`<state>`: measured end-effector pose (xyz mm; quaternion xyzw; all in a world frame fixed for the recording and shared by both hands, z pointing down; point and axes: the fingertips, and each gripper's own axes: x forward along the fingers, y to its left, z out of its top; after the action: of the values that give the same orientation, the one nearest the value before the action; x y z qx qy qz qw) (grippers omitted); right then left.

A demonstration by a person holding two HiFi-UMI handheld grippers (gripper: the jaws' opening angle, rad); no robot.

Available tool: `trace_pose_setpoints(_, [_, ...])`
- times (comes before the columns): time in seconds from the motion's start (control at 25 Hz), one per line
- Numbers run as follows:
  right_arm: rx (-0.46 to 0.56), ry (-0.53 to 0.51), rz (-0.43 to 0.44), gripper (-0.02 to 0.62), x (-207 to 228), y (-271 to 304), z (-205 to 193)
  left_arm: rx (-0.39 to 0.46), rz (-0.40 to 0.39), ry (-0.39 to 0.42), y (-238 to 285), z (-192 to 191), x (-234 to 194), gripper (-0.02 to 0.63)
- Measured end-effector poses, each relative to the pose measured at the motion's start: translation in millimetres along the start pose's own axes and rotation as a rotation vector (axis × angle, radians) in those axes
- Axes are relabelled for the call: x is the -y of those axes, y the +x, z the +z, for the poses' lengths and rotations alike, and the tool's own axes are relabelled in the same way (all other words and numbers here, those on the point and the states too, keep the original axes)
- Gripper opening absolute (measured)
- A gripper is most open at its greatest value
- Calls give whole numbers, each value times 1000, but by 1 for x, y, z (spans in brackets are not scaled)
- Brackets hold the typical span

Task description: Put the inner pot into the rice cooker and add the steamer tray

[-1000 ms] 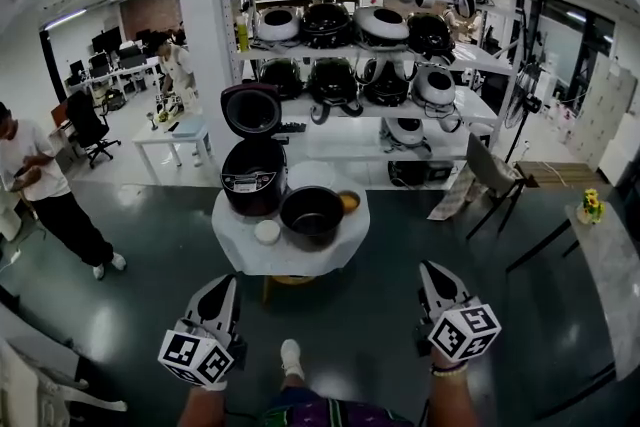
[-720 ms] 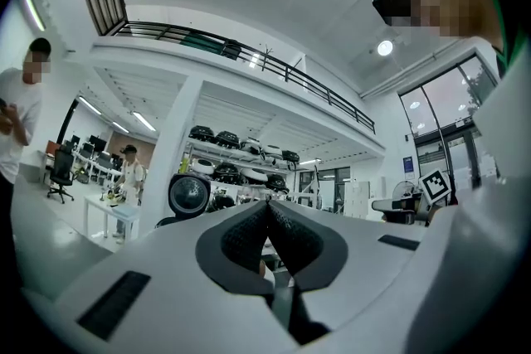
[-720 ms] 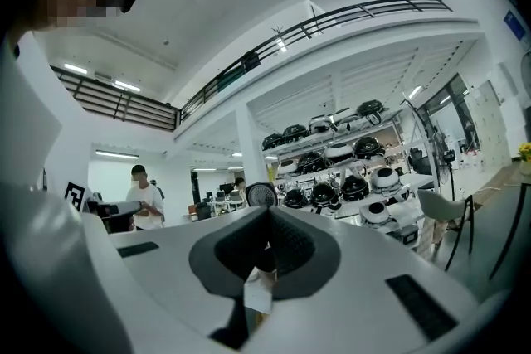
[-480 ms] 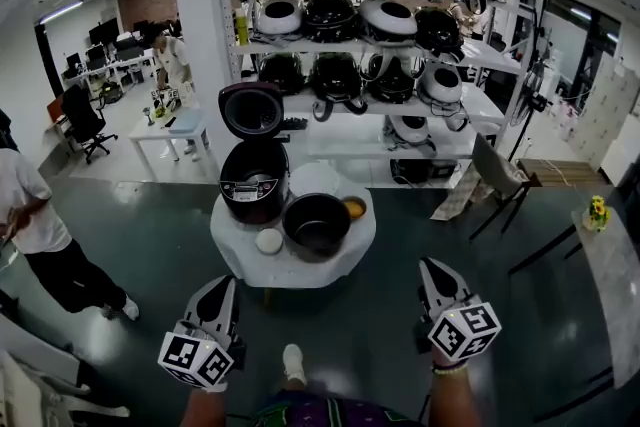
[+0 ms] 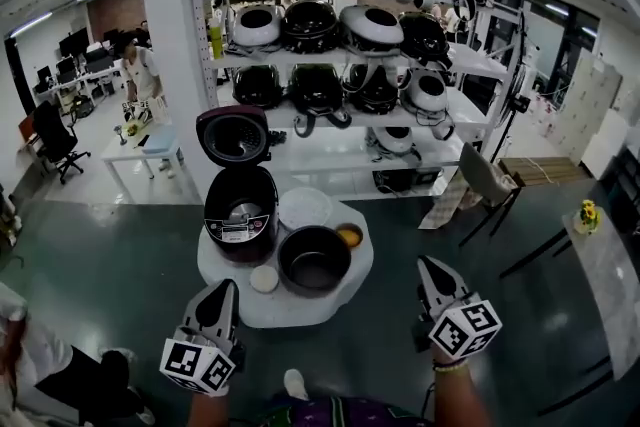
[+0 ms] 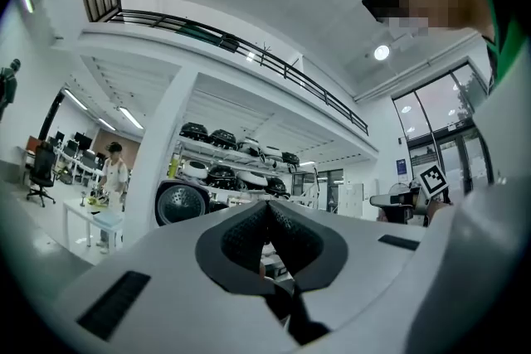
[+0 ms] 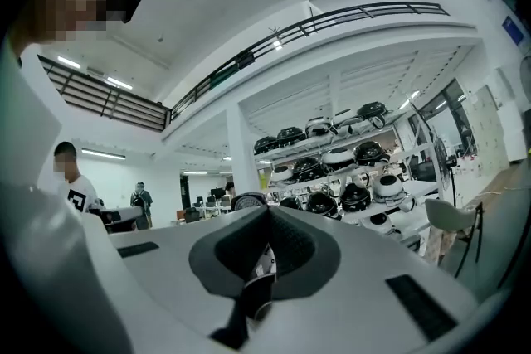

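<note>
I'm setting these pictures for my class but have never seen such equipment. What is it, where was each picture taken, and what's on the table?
No robot: a person holds a left gripper and a right gripper, one per hand, patterned cubes included. The wide picture comes from a camera on the person's head; the other two cameras ride on the grippers, looking along their jaws. Both are shut, holding nothing. The white table carries an open rice cooker, the inner pot beside it, a white tray, a white dish and a yellowish bowl.

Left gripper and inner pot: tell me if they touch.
Apart. The head view shows bare tabletop between the left gripper and the inner pot.
</note>
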<state>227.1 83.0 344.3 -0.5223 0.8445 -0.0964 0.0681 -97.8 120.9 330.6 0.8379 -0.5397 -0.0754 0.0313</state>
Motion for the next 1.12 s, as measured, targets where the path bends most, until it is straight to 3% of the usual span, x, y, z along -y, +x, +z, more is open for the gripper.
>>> trace_pose_setpoints(0.52, [3, -12, -17, 5, -37, 124, -15, -13, -62, -20, 70, -3, -121, 21])
trace_pose_setpoints(0.88, [-79, -11, 48, 6, -46, 164, -33, -21, -68, -62, 77, -14, -130, 21])
trace_pose_setpoints(0.92, [-103, -14, 80, 24, -52, 168, -38, -23, -71, -65, 77, -14, -131, 21])
trace_pose_setpoints(0.96, [-126, -13, 116, 158, -57, 171, -43, -25, -74, -63, 77, -14, -132, 21])
trace_pose_setpoints(1.0, [-142, -13, 144, 245, -61, 175, -48, -26, -76, -59, 78, -14, -132, 21])
trace_pose_setpoints(1.12, [-155, -38, 161, 428, -61, 182, -61, -30, -95, -63, 82, -18, -131, 21])
